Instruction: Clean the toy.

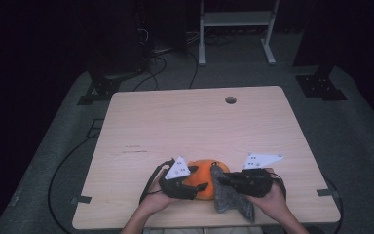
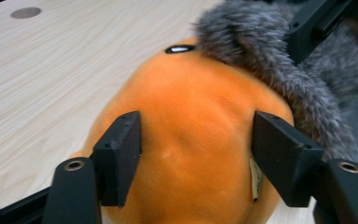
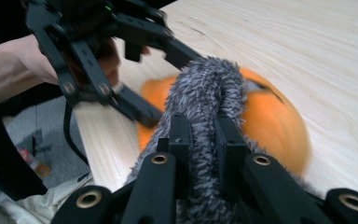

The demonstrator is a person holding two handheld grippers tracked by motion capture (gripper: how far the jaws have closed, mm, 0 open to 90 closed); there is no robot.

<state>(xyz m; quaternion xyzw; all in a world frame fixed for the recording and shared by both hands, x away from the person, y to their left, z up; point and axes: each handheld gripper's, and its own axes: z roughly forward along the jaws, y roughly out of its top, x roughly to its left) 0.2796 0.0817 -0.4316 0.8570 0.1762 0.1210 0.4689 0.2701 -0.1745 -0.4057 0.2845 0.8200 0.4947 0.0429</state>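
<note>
High view, landmark: orange plush toy [image 1: 203,178], lying on the wooden table [image 1: 190,122] close to the near edge, at mid-width.
High view, grey furry cloth [image 1: 229,195]: touching the right side of the orange plush toy, draped down from it toward the near table edge.
High view, left gripper [image 1: 198,186]: at the left side of the orange plush toy, jaws pointing into it; its grey plate sits just left of the toy's top.
High view, right gripper [image 1: 222,179]: just right of the orange plush toy, jaws at the upper end of the grey furry cloth.
High view, cable hole [image 1: 231,100]: well beyond the orange plush toy, near the far table edge.
Left gripper view, orange plush toy [image 2: 191,140]: between the two black jaws, rounded body facing the camera.
Left gripper view, claw state: jaws part open, one on each flank of the toy; whether the pads press the plush cannot be told.
Left gripper view, grey furry cloth [image 2: 270,60]: lying over the far right edge of the toy.
Right gripper view, grey furry cloth [image 3: 205,107]: a folded ridge rising between the jaws, in front of the orange plush toy [image 3: 270,121].
Right gripper view, claw state: jaws closed tight, pinching the fold of cloth.
Right gripper view, left gripper [image 3: 135,74]: beyond the cloth, at the far side of the toy.
</note>
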